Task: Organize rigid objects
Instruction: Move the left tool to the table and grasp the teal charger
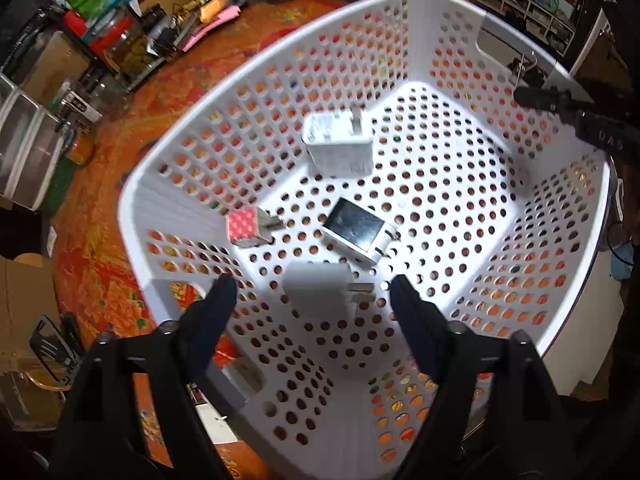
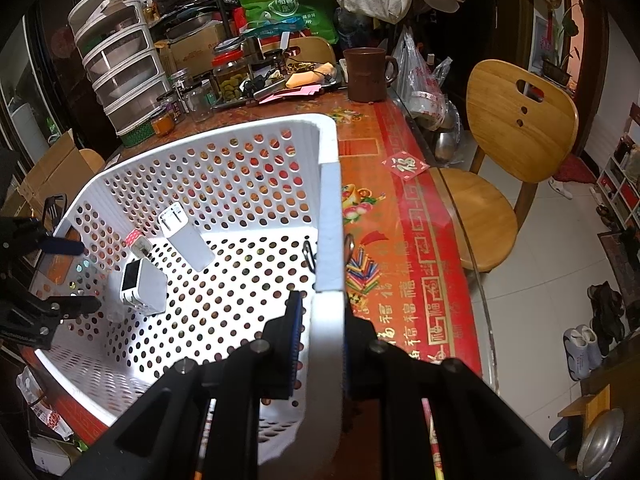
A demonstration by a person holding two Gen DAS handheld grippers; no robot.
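A white perforated basket [image 1: 400, 12] stands on the table. In it lie a large white charger [image 1: 338, 146], a white charger with a black face [image 1: 358, 234] and a small pink dotted plug [image 1: 246, 228]. My left gripper [image 1: 310, 292] is open above the basket's near side; a blurred white charger [image 1: 318, 290] is in the air between its fingers, touching neither. My right gripper [image 2: 320, 320] is shut on the basket's rim [image 2: 330, 220]. The right wrist view also shows the large charger [image 2: 186, 240], the black-faced charger [image 2: 142, 288] and the left gripper [image 2: 84, 274].
The table has a red-orange patterned cloth [image 2: 400, 216]. Jars, a drawer unit [image 2: 120, 56], a brown mug [image 2: 366, 74] and clutter stand along its far edge. A wooden chair [image 2: 500, 152] stands to the right. Coloured sticks [image 2: 364, 268] lie beside the basket.
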